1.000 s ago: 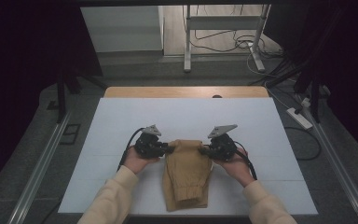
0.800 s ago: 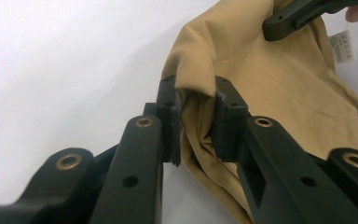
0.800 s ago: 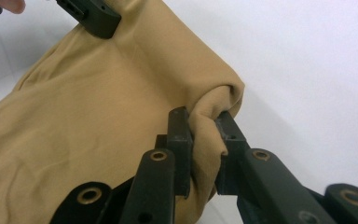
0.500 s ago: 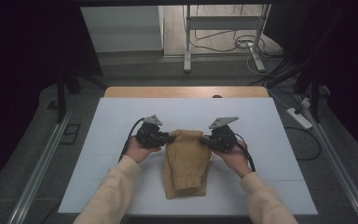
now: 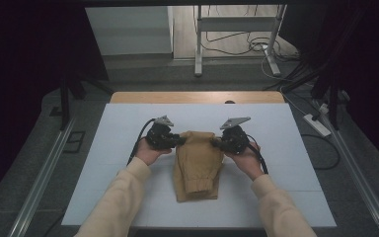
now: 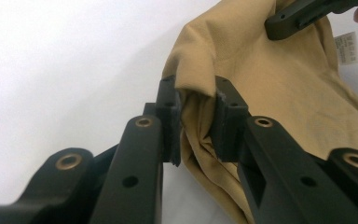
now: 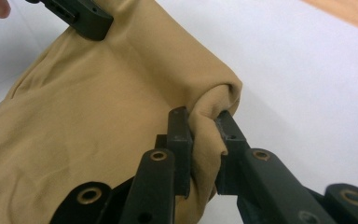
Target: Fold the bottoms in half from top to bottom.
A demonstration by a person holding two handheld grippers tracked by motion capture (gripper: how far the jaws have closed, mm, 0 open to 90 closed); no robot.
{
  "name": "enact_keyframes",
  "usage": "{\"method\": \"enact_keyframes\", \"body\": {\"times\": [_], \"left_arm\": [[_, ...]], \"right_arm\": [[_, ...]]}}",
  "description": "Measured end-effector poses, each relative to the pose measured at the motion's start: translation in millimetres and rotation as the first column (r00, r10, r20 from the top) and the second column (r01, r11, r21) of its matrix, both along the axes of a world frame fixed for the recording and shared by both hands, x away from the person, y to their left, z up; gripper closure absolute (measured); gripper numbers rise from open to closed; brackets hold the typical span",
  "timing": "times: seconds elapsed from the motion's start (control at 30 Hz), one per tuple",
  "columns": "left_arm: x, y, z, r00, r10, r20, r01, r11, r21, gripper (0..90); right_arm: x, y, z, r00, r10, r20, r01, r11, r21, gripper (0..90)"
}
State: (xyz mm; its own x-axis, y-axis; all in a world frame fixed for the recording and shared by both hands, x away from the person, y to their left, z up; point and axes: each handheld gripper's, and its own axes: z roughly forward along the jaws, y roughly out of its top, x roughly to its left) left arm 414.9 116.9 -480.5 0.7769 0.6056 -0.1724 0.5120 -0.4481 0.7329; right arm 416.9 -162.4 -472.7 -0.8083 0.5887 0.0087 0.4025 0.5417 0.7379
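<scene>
White table (image 5: 286,163), one tan garment (image 5: 197,160), two grippers clamping it

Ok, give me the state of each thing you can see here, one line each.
Tan garment: folded, lying on the white table top, far corners pinched and bunched.
Left gripper: shut on the garment's corner.
Right gripper: shut on the opposite corner.
Garment label: exposed, at the cloth's edge.
</scene>
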Motion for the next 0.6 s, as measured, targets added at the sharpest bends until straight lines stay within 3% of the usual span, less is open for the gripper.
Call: {"method": "enact_keyframes", "body": {"times": [0.33,0.6], "left_arm": [[22.3,-6.9,4.2,0.9995,0.026,0.016,-0.027,0.9995,0.014,74.8],[33.7,-10.9,-6.1,0.9995,0.031,0.005,-0.031,0.9987,0.041,73.9]], "right_arm": [[20.0,0.7,8.2,0.9989,-0.037,0.03,0.038,0.999,-0.03,79.2],[31.9,1.4,-2.2,0.9983,-0.057,0.015,0.057,0.997,-0.048,79.0]]}}
